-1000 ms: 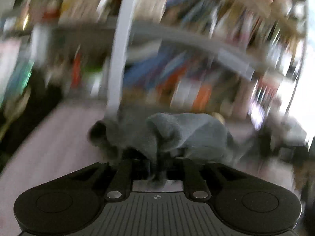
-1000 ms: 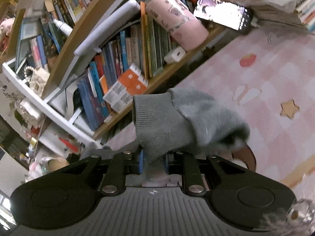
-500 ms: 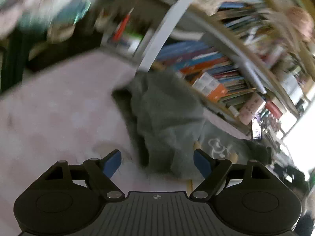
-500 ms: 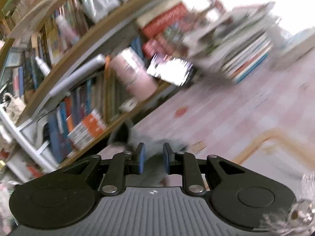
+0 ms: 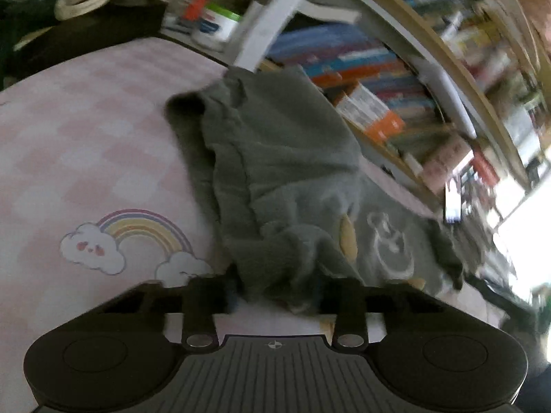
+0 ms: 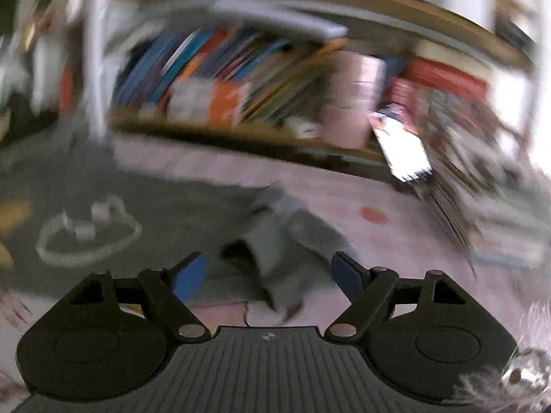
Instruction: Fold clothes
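A grey knit garment (image 5: pixel 279 158) with a white cartoon print lies on a pink checked cloth (image 5: pixel 86 144). In the left wrist view a bunched fold of it sits between the fingers of my left gripper (image 5: pixel 279 296), whose jaws stand close on the fabric. In the right wrist view, which is blurred, my right gripper (image 6: pixel 268 275) is open, its blue pads wide apart. A loose sleeve or corner of the garment (image 6: pixel 289 237) lies just ahead of it, untouched. The print also shows in the right wrist view (image 6: pixel 86 234).
A bookshelf (image 5: pixel 396 96) packed with books runs along the far edge of the cloth, with a white post (image 5: pixel 272 17). A lit phone (image 6: pixel 403 148) leans at the shelf's foot beside a pink box (image 6: pixel 354 99). A stack of books (image 6: pixel 499 227) lies at right.
My right gripper has let go of the garment and opened; the fabric has dropped onto the cloth. My left gripper opened half a second ago and has closed on a fold again.
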Motion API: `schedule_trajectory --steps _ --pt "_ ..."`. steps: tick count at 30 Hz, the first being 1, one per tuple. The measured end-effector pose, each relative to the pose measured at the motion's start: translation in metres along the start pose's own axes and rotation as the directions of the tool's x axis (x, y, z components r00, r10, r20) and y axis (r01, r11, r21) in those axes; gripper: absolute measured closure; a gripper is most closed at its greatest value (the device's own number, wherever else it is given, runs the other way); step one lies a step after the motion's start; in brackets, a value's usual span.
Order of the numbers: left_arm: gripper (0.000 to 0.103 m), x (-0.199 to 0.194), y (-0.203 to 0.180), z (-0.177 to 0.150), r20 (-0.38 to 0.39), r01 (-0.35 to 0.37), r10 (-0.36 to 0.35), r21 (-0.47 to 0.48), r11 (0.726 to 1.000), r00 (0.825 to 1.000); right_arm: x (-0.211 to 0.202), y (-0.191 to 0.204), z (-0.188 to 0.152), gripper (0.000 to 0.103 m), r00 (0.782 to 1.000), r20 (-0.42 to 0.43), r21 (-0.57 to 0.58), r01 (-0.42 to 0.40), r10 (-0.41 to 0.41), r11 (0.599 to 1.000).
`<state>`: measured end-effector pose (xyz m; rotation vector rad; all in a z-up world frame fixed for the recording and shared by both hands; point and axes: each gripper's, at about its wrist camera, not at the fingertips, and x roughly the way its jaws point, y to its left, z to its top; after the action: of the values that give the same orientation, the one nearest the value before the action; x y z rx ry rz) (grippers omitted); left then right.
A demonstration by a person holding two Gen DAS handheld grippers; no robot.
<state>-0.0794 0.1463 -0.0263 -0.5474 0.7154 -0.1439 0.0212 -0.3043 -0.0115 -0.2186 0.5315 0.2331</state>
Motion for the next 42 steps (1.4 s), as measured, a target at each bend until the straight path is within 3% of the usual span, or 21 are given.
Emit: schedule_trajectory --steps 2,3,4,5,6,7,8,10,13,14,17,18,23,25,27,30,31,33,35,39,42 --pt "0.081 -0.006 0.007 0.005 0.012 -0.017 0.017 -0.001 1.000 1.000 0.007 0.004 0.002 0.030 0.999 -0.029 -0.010 -0.037 0.037 0.999" --pt "0.081 -0.013 0.013 0.009 0.040 -0.042 0.042 -0.002 0.999 0.998 0.007 0.002 0.002 0.042 0.997 -0.039 0.012 -0.068 0.069 0.998" --pt "0.081 -0.021 0.018 0.014 0.073 -0.069 0.070 -0.006 0.998 0.995 0.006 0.000 0.003 0.063 0.994 -0.049 0.036 -0.099 0.101 0.994" --pt "0.081 -0.028 0.025 0.019 0.099 -0.094 0.095 -0.013 0.995 0.991 0.006 -0.001 0.003 0.068 0.989 -0.058 0.059 -0.129 0.133 0.990" --pt "0.081 -0.034 0.032 0.026 0.117 -0.122 0.123 -0.016 0.992 0.986 0.006 -0.003 0.003 0.085 0.984 -0.066 0.082 -0.159 0.165 0.984" --pt "0.081 -0.037 0.038 0.030 0.126 -0.152 0.153 -0.015 0.988 0.980 0.005 -0.005 0.003 0.094 0.978 -0.074 0.106 -0.189 0.197 0.976" --pt "0.081 -0.039 0.041 0.034 0.134 -0.188 0.188 -0.009 0.982 0.973 0.005 -0.006 0.004 0.098 0.970 -0.080 0.130 -0.218 0.229 0.967" --pt "0.081 -0.043 0.047 0.040 0.156 -0.268 0.263 0.007 0.963 0.952 -0.015 -0.013 0.003 0.098 0.940 -0.049 0.215 -0.321 0.339 0.922" --pt "0.081 -0.044 0.058 0.044 0.166 -0.310 0.307 -0.011 0.951 0.937 -0.057 -0.031 -0.003 0.098 0.933 0.029 0.284 -0.352 0.359 0.892" --pt "0.081 -0.045 0.061 0.044 0.165 -0.307 0.306 -0.015 0.951 0.938 -0.069 -0.039 -0.006 0.098 0.939 0.048 0.305 -0.339 0.341 0.890" --pt "0.081 -0.044 0.064 0.039 0.159 -0.286 0.284 -0.014 0.958 0.945 -0.081 -0.069 -0.027 0.098 0.986 -0.010 0.344 -0.156 0.169 0.926" --pt "0.080 -0.044 0.064 0.038 0.157 -0.275 0.273 -0.011 0.961 0.949 -0.082 -0.077 -0.034 0.098 0.990 -0.039 0.358 -0.110 0.132 0.927" --pt "0.080 -0.045 0.063 0.040 0.162 -0.279 0.276 -0.007 0.960 0.947 -0.071 -0.074 -0.053 0.095 0.983 -0.148 0.315 -0.057 0.108 0.947" --pt "0.080 -0.049 0.066 0.040 0.161 -0.295 0.293 -0.013 0.955 0.942 -0.076 -0.072 -0.051 0.079 0.988 -0.129 0.301 -0.044 0.086 0.953" --pt "0.071 -0.054 0.067 0.039 0.156 -0.314 0.312 -0.012 0.949 0.937 -0.081 -0.072 -0.042 0.060 0.995 -0.082 0.280 -0.033 0.058 0.959" --pt "0.061 -0.069 0.067 0.039 0.180 -0.337 0.333 -0.008 0.941 0.926 -0.088 -0.072 -0.028 0.057 1.000 -0.008 0.248 -0.018 0.020 0.968" --pt "0.058 -0.074 0.066 0.039 0.192 -0.340 0.335 -0.011 0.941 0.922 -0.089 -0.069 -0.021 0.057 1.000 0.021 0.233 -0.027 0.023 0.972" --pt "0.043 -0.084 0.065 0.040 0.217 -0.339 0.336 -0.024 0.941 0.917 -0.089 -0.064 -0.007 0.055 0.996 0.068 0.209 -0.071 0.058 0.975" --pt "0.030 -0.087 0.064 0.040 0.214 -0.308 0.309 -0.041 0.951 0.926 -0.081 -0.052 0.004 0.055 0.988 0.096 0.187 -0.139 0.123 0.972" --pt "0.029 -0.077 0.069 0.038 0.162 -0.268 0.284 -0.116 0.957 0.945 -0.057 -0.009 0.016 0.055 0.967 0.080 0.112 -0.248 0.240 0.962" --pt "0.030 -0.066 0.084 0.038 0.126 -0.209 0.247 -0.254 0.944 0.961 -0.039 0.016 0.016 0.055 0.953 0.045 0.085 -0.301 0.298 0.950"
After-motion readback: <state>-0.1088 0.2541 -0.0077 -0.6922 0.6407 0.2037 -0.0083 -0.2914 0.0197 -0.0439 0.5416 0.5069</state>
